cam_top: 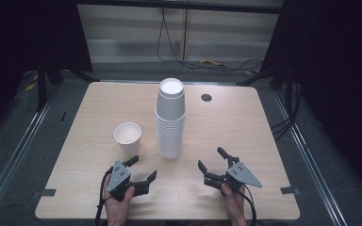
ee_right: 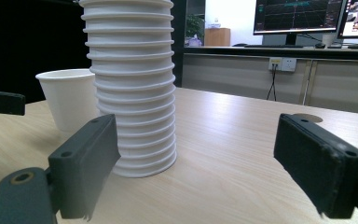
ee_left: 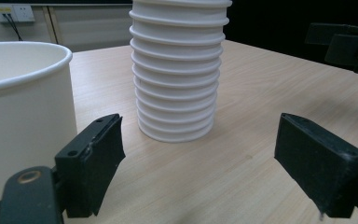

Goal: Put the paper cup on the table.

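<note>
A tall stack of white paper cups (cam_top: 170, 122) stands upright at the middle of the light wooden table (cam_top: 245, 127). To its left a single white paper cup (cam_top: 127, 137) stands upright with its mouth up. My left gripper (cam_top: 142, 168) rests low near the front edge, just in front of the single cup, open and empty. My right gripper (cam_top: 211, 159) sits front right of the stack, open as well. In the left gripper view, the stack (ee_left: 177, 74) lies ahead between the spread jaws of my left gripper (ee_left: 200, 154), the single cup (ee_left: 23, 107) close at left. In the right gripper view, the stack (ee_right: 130, 84) stands left of centre ahead of my right gripper (ee_right: 196, 149), and the single cup (ee_right: 70, 98) stands behind it.
A round cable hole (cam_top: 206, 97) is set in the table behind the stack. Dark stands and floor cables surround the table. Monitors (ee_right: 298, 16) sit on a desk far behind. Bare tabletop lies to the right of the stack.
</note>
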A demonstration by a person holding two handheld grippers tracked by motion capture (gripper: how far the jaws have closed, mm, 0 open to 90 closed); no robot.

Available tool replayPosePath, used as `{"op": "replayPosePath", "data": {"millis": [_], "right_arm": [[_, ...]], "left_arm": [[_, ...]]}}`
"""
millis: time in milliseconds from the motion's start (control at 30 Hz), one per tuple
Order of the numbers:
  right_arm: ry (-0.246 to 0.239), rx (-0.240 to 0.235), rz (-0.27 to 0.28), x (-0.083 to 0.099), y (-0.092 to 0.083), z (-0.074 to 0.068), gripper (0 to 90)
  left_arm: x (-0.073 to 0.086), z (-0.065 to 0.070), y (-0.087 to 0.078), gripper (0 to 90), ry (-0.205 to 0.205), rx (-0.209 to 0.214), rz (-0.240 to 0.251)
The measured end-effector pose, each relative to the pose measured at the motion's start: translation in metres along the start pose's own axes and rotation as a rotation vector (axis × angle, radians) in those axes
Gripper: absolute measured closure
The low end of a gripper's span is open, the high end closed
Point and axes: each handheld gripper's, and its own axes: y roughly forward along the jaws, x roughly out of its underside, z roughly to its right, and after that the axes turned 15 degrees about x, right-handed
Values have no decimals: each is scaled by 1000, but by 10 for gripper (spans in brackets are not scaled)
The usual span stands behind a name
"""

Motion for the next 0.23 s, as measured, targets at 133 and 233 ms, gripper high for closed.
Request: {"op": "replayPosePath", "data": {"millis": [133,233], "right_arm": [[0,2,-1,0,0,0,137],[0,0,-5,0,0,0,137]], "left_arm": [[1,1,-2,155,18,5,21],[2,-1,-4,154,-4,19,48]]}}
